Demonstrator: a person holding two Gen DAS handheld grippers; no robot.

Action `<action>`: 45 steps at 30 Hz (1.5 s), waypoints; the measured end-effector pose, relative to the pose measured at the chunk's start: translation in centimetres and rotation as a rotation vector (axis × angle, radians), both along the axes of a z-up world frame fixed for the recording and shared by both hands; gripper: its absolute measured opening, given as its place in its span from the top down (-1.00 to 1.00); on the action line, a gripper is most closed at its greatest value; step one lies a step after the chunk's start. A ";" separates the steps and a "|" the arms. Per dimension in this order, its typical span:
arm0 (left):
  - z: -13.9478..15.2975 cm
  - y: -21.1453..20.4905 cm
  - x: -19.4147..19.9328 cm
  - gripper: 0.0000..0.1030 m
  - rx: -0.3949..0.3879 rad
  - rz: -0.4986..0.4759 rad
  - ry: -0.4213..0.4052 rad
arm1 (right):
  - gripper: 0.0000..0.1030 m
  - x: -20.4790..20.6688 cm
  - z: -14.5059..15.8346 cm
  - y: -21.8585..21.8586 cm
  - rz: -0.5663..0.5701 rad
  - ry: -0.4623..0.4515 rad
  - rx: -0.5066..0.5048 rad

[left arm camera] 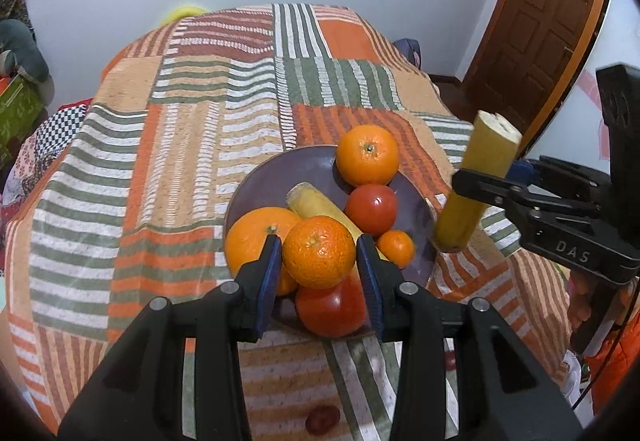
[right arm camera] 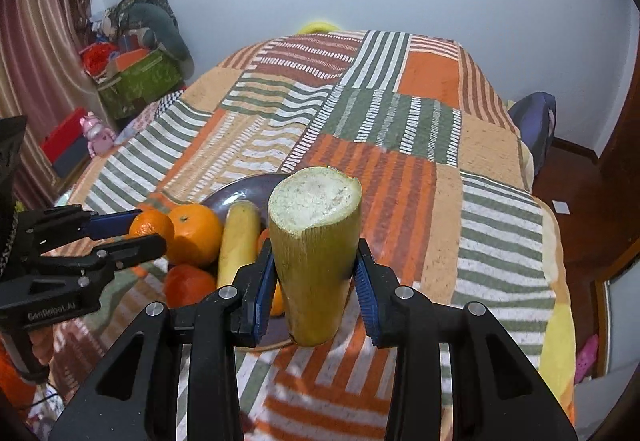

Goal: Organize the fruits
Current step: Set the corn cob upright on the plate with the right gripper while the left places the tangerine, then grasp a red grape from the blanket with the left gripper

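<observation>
My left gripper (left arm camera: 319,255) is shut on a small orange (left arm camera: 319,252) and holds it over the dark purple plate (left arm camera: 260,181). On the plate lie two larger oranges (left arm camera: 367,154), two tomatoes (left arm camera: 371,209), a tiny orange (left arm camera: 396,248) and a yellow stalk piece (left arm camera: 316,207). My right gripper (right arm camera: 315,261) is shut on a thick yellow-green cut stalk (right arm camera: 314,257), upright, its lower end on the cloth just right of the plate (right arm camera: 224,197). The stalk also shows in the left wrist view (left arm camera: 476,181). The left gripper shows in the right wrist view (right arm camera: 132,231).
The table carries an orange, green and white striped patchwork cloth (left arm camera: 192,129). A small dark red fruit (left arm camera: 322,419) lies on the cloth near the front edge. A wooden door (left arm camera: 540,21) stands at the right; boxes and clutter (right arm camera: 132,77) at the left.
</observation>
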State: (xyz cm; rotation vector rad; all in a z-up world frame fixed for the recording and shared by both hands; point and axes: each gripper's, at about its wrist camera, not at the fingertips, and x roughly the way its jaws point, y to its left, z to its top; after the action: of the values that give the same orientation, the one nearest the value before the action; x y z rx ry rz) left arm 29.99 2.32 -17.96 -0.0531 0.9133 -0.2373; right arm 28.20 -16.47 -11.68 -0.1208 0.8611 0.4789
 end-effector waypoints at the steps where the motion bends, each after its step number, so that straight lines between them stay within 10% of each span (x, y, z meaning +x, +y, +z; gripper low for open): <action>1: -0.3 -0.1 0.4 0.26 -0.004 -0.007 0.009 | 0.35 0.3 -0.2 0.2 0.004 0.002 -0.005; 23: -1.8 -1.7 2.6 0.10 0.018 -0.052 0.019 | 0.34 3.3 -2.2 2.5 0.044 -0.006 -0.087; 45: 2.0 0.6 -3.6 -0.12 0.037 0.023 -0.046 | -0.08 -2.6 0.3 -0.6 0.019 -0.001 -0.020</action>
State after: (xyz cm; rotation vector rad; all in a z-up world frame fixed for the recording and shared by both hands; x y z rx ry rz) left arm 26.38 2.96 -15.92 -0.0241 0.8706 -0.1996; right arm 25.56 -17.09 -11.38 -0.1481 0.8644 0.4875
